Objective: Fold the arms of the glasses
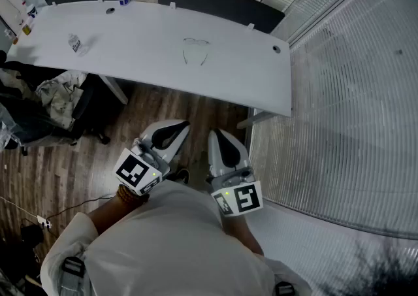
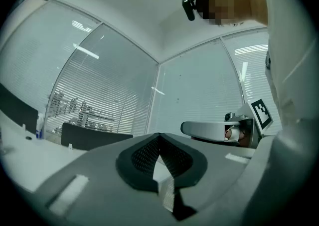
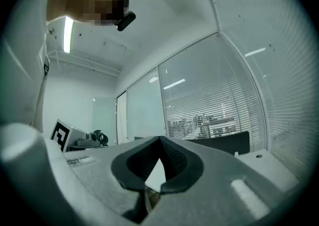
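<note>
Dark wood flooring (image 1: pixel 163 102) lies under the person, who stands back from the white table (image 1: pixel 255 89) with both tools drawn in close to the chest. The left gripper (image 1: pixel 176 129) and the right gripper (image 1: pixel 218 138) sit side by side over that floor, noses pointing ahead toward the table and roughly level. Each gripper's own view shows its two dark pads meeting at the tips with nothing caught between them, so both are pressed together and empty. A strip of bare floor and the table's near edge separate them from the work. Well apart from the jaws, straight ahead and about midway across the tabletop, rest the glasses (image 1: pixel 196 51). They are thin and small in the head view, but the front with its two lenses seems to lie on the far side, running left to right. The two arms look spread and trail back toward the person. The pair falls almost on the line between the two grippers, so neither is clearly nearer. My judgement is that the left tool suits the left arm and the right tool the right arm. Both must first travel forward over the table edge. Neither gripper view shows the glasses. Off to the left a small bottle (image 1: pixel 75 44) lies on the table, and dark chairs (image 1: pixel 215 0) stand beyond the far edge.
</note>
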{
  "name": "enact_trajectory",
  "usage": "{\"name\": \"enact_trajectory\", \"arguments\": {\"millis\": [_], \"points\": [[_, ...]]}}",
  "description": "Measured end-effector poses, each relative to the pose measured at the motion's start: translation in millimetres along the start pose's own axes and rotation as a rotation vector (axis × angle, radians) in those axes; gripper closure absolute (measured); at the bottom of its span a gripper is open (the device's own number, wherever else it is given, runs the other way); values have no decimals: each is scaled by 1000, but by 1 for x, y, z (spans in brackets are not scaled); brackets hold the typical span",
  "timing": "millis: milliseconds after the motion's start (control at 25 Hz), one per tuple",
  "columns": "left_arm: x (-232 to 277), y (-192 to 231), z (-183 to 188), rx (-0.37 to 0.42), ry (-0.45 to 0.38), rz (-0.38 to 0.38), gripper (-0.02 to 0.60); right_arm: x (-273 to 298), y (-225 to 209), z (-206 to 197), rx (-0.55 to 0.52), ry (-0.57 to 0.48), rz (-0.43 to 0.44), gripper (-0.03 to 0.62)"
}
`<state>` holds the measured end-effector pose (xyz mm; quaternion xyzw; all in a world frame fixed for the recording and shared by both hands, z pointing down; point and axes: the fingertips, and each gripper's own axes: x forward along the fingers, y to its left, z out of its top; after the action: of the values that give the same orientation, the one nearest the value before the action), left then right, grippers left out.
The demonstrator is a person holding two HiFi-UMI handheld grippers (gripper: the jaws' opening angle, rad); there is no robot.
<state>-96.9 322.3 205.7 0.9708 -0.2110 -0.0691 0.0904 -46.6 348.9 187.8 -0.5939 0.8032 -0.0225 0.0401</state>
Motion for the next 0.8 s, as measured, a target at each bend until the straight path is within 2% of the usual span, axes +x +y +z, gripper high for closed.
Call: {"name": "enact_trajectory", "arguments": {"millis": [160, 400, 800], "points": [[4, -4, 0, -22, 2, -2, 578, 1, -6, 5, 34, -14, -12, 594], [12, -11, -4, -6, 21, -12, 578, -6, -19, 9, 83, -40, -15, 592], [32, -21, -17, -9, 47, 15, 578, -21, -47, 7, 127, -58, -9, 594]]}}
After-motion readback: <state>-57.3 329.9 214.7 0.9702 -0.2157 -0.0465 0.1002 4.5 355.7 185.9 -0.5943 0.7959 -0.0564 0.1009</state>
